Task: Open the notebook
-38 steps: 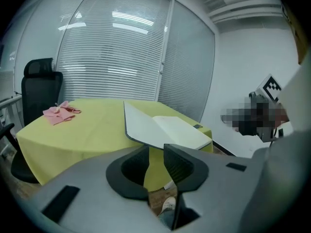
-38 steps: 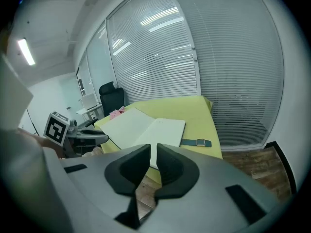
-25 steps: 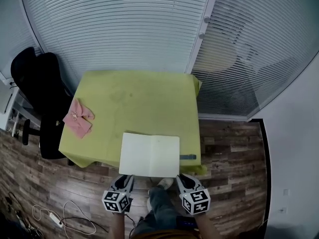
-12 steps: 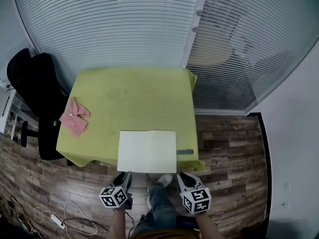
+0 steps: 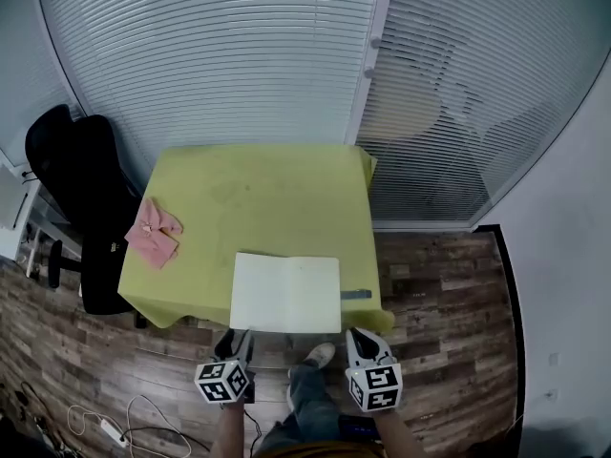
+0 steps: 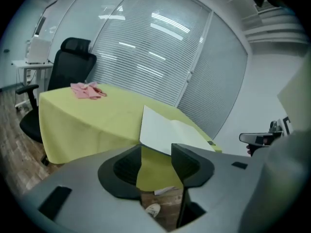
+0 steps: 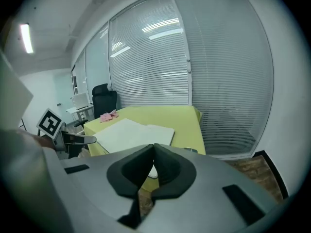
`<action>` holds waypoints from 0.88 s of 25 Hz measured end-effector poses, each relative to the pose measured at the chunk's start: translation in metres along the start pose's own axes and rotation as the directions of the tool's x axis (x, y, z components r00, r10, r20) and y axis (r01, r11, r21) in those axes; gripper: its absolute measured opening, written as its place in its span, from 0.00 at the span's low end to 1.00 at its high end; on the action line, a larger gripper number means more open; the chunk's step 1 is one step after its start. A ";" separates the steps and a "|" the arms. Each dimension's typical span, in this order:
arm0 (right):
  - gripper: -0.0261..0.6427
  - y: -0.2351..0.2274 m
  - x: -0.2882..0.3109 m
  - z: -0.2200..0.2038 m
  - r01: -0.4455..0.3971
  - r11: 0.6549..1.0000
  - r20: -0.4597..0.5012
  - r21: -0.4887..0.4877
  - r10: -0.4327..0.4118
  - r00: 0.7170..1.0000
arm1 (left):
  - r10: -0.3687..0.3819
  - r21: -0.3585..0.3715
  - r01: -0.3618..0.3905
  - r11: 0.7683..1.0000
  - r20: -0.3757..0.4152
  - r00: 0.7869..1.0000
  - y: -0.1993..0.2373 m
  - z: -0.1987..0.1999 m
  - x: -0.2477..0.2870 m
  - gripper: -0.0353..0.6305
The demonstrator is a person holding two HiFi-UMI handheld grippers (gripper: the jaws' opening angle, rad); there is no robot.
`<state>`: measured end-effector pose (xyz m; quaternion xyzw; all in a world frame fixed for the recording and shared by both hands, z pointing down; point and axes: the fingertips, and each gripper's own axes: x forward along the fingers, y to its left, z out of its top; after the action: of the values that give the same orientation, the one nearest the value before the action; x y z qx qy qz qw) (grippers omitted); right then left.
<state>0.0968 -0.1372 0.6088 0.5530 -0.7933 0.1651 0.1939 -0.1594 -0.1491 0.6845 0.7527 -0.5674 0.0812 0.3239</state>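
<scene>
The notebook (image 5: 286,294) lies open, white pages up, at the front edge of the yellow-green table (image 5: 258,198). Both grippers hang just short of that edge, over the floor. My left gripper (image 5: 241,340) is below the notebook's left corner; its jaws have just been opening and stand apart with nothing between them. In the left gripper view the left gripper (image 6: 156,152) faces the notebook (image 6: 170,132). My right gripper (image 5: 357,338) is below the right corner; its jaws have just been closing and are shut on nothing. In the right gripper view the right gripper (image 7: 154,152) is short of the notebook (image 7: 131,130).
A pink cloth (image 5: 155,231) lies at the table's left edge. A black office chair (image 5: 86,189) stands left of the table. A small blue-grey item (image 5: 356,295) lies right of the notebook. Blinds close the back. A cable and power strip (image 5: 110,427) lie on the wooden floor.
The head view has shifted a little. Both grippers keep their places just short of the table's front edge, and the notebook lies open as before.
</scene>
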 end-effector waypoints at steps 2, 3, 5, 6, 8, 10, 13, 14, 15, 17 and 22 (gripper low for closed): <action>0.06 0.001 -0.005 0.007 0.014 1.000 0.018 -0.007 -0.014 1.000 | 0.004 0.044 -0.005 0.999 0.019 1.000 -0.008 0.009 -0.006 0.36; 0.06 0.002 -0.008 0.010 0.017 1.000 0.027 -0.010 -0.017 0.999 | 0.008 0.064 -0.009 0.998 0.021 1.000 -0.010 0.012 -0.008 0.35; 0.06 0.006 -0.013 0.016 0.019 1.000 0.044 -0.013 -0.018 0.999 | 0.011 0.078 -0.011 0.997 0.005 1.000 -0.010 0.012 -0.009 0.35; 0.06 0.008 -0.016 0.019 0.019 1.000 0.051 -0.015 -0.018 0.999 | 0.009 0.069 -0.008 0.998 -0.009 1.000 -0.009 0.009 -0.008 0.35; 0.06 0.012 -0.022 0.023 0.020 1.000 0.063 -0.023 -0.019 0.998 | 0.014 0.046 -0.013 0.999 -0.025 1.000 -0.005 0.006 -0.008 0.38; 0.06 0.013 -0.028 0.026 0.023 0.999 0.073 -0.024 -0.021 0.997 | 0.035 0.043 -0.034 0.998 -0.018 0.999 -0.001 0.008 -0.011 0.39; 0.06 0.013 -0.035 0.033 0.027 0.999 0.092 0.018 -0.029 0.995 | 0.041 0.047 -0.041 0.998 -0.003 0.999 0.000 0.014 -0.016 0.43; 0.06 0.014 -0.037 0.037 0.029 0.999 0.102 0.027 -0.031 0.994 | 0.036 0.051 -0.036 0.998 0.007 0.999 -0.001 0.019 -0.018 0.43; 0.06 0.015 -0.038 0.041 0.033 0.999 0.112 0.023 -0.036 0.993 | 0.027 0.061 -0.029 0.998 0.022 0.999 -0.004 0.025 -0.021 0.43; 0.06 0.016 -0.041 0.051 0.046 0.999 0.133 0.000 -0.046 0.990 | 0.003 0.096 -0.009 0.995 0.064 0.998 -0.017 0.042 -0.026 0.39; 0.06 0.017 -0.051 0.074 0.071 0.997 0.192 -0.014 -0.067 0.979 | -0.091 0.201 0.059 0.978 0.152 0.984 -0.066 0.083 -0.039 0.28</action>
<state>0.0874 -0.1257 0.5184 0.5914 -0.7903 0.0960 0.1282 -0.1331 -0.1563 0.5746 0.8059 -0.5519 0.0633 0.2047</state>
